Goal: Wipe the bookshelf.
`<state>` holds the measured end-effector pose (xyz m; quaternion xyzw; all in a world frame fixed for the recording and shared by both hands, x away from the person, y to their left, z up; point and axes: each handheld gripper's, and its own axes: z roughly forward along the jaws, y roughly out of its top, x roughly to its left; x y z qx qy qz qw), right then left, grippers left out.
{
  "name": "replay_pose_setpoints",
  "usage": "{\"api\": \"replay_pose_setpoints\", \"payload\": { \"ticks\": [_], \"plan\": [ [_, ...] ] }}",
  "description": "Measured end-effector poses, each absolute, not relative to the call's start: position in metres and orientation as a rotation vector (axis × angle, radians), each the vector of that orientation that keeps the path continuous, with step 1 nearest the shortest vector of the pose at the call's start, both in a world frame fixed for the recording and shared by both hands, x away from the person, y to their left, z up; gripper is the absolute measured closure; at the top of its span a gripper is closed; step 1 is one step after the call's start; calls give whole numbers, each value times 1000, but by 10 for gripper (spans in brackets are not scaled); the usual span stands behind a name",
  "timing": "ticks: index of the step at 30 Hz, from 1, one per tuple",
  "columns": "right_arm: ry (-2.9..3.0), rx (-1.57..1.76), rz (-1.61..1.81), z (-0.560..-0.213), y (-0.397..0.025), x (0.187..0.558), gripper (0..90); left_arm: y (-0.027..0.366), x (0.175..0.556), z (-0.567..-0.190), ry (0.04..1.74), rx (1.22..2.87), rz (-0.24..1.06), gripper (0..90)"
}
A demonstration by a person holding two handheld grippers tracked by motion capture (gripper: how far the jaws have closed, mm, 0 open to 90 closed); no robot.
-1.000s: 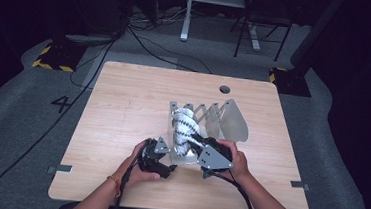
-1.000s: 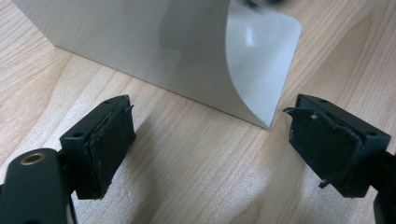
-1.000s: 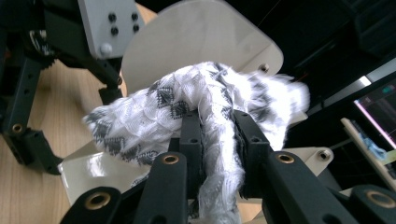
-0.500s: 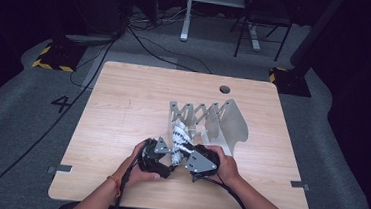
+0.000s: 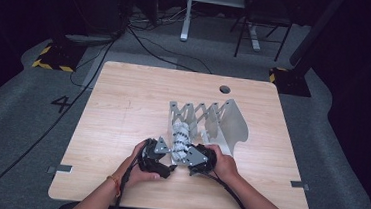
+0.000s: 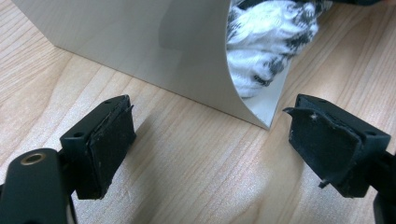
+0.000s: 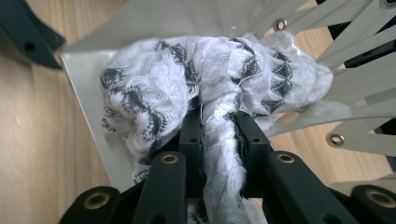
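Cloth, seemingly knitted, sits pinched between right gripper jaws.

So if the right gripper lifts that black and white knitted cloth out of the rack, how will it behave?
The knitted cloth is bunched and folded, so it would probably hang limp. It looks light for its bulk. Its loose threads might snag on the rack slats. The right gripper pinches a fold.

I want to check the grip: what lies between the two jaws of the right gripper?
In the right gripper view, a fold of the white and grey knitted cloth lies pinched between the jaws of the right gripper.
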<state>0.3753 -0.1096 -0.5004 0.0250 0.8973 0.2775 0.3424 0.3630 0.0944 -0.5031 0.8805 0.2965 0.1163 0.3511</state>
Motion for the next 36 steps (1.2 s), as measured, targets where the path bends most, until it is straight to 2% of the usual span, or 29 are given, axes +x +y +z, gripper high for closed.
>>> {"api": "replay_pose_setpoints", "payload": {
  "ticks": [7, 13, 28, 36],
  "plan": [
    [2386, 10, 660, -494, -112, 374, 763, 95, 363, -503, 767, 2280, 301, 142],
    [2487, -29, 740, -489, -114, 368, 758, 95, 363, -503, 768, 2280, 300, 142],
    [2332, 121, 712, -500, -110, 379, 756, 94, 363, -503, 768, 2280, 301, 142],
    [2384, 82, 705, -496, -115, 380, 761, 95, 363, -503, 769, 2280, 300, 142]
  ]
}}
